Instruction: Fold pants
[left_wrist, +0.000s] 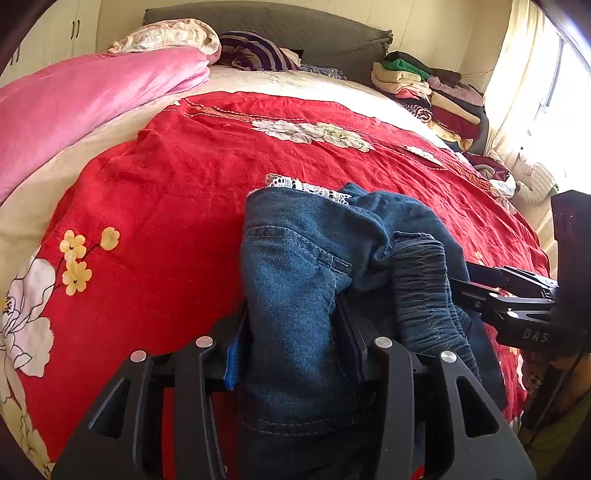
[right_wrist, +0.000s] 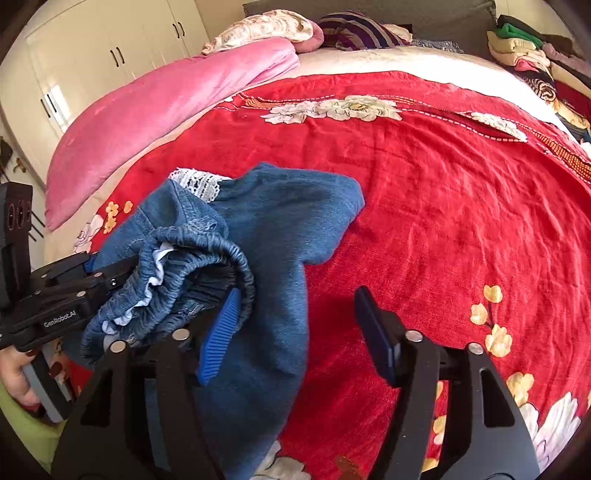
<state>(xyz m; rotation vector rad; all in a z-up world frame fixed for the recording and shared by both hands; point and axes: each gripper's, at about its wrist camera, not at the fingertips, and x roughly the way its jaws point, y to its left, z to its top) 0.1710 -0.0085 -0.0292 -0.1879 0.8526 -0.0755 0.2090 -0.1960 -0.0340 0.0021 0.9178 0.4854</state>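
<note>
The blue denim pants (left_wrist: 295, 258) lie bunched on the red floral bedspread (left_wrist: 166, 184), with white lace trim showing at their far edge. My left gripper (left_wrist: 291, 343) is shut on a thick fold of the denim, which fills the gap between its fingers. In the right wrist view the pants (right_wrist: 280, 221) show their gathered elastic waistband (right_wrist: 207, 258) beside the left gripper (right_wrist: 92, 273). My right gripper (right_wrist: 295, 332) stands open; denim lies against its left pad (right_wrist: 218, 332), and its right pad is free over the bedspread. From the left wrist view the right gripper (left_wrist: 509, 306) sits at the pants' right side.
A pink quilt (left_wrist: 74, 107) lies along the bed's left side. Pillows (left_wrist: 251, 48) and a grey headboard are at the far end. A stack of folded clothes (left_wrist: 424, 88) sits at the far right corner. Cream wardrobe doors (right_wrist: 110, 48) stand to the left, a curtained window (left_wrist: 535, 92) to the right.
</note>
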